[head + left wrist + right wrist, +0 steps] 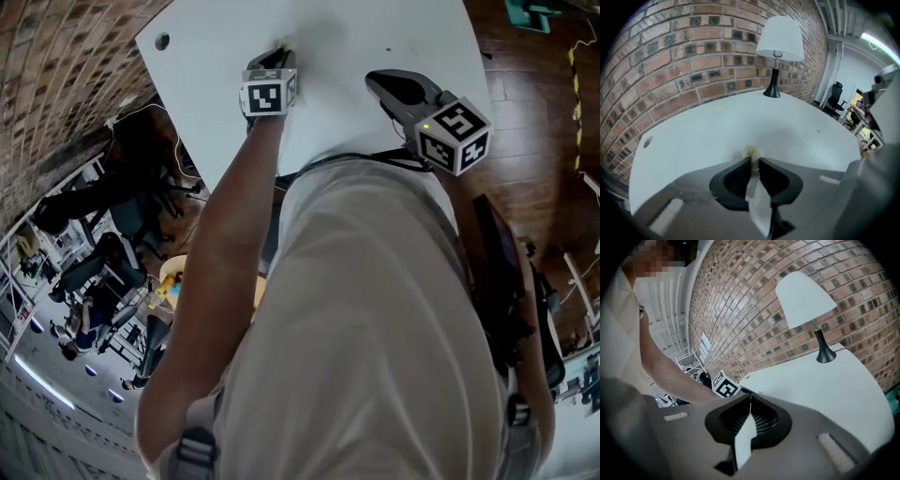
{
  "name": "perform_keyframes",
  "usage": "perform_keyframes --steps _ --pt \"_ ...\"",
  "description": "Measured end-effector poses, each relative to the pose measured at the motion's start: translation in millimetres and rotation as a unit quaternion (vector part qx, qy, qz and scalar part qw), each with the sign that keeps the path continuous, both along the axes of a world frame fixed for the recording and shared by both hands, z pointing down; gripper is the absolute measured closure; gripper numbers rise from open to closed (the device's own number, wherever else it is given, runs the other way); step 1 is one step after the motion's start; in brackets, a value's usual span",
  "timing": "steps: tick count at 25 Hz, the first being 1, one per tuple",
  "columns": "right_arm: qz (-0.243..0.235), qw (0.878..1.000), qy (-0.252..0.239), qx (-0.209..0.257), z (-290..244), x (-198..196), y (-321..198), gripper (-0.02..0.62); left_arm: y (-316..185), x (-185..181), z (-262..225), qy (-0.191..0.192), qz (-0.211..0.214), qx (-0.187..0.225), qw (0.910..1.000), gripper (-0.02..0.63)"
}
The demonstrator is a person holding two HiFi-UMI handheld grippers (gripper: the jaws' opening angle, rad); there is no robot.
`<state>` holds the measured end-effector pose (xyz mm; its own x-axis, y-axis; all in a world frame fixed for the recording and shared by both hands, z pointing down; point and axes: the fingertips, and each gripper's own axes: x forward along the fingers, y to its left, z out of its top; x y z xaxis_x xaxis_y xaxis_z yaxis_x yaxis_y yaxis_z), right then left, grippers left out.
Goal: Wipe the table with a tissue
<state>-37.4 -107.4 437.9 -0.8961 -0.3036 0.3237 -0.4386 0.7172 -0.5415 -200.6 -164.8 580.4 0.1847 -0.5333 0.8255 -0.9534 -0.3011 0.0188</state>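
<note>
White tabletop against brick wall. Right gripper over near edge, jaws together, nothing between. Left gripper clamped on tissue, wad at jaw tips on tabletop middle. Lamp at far edge by wall.

We saw a beige shirt with grey straps; the left gripper and right gripper were black, with black-and-white marker cubes.
</note>
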Motion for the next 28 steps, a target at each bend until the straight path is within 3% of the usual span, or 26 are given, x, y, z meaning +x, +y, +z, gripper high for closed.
perform_keyframes --steps 8,13,23,28 --pt "-0.004 1.000 -0.006 0.015 -14 -16 -2 0.583 49 31 -21 0.053 0.029 0.031 0.9977 0.541" --pt "-0.004 1.000 0.002 0.026 -20 -46 6 0.583 70 15 -42 0.096 0.016 0.059 0.9936 0.540" --pt "0.076 0.997 0.020 0.021 -25 -78 39 0.583 105 -30 -54 0.150 0.041 0.086 0.9840 0.540" --pt "0.104 0.992 0.065 0.041 -31 -82 62 0.583 110 -29 -52 0.181 0.077 0.092 0.9762 0.538"
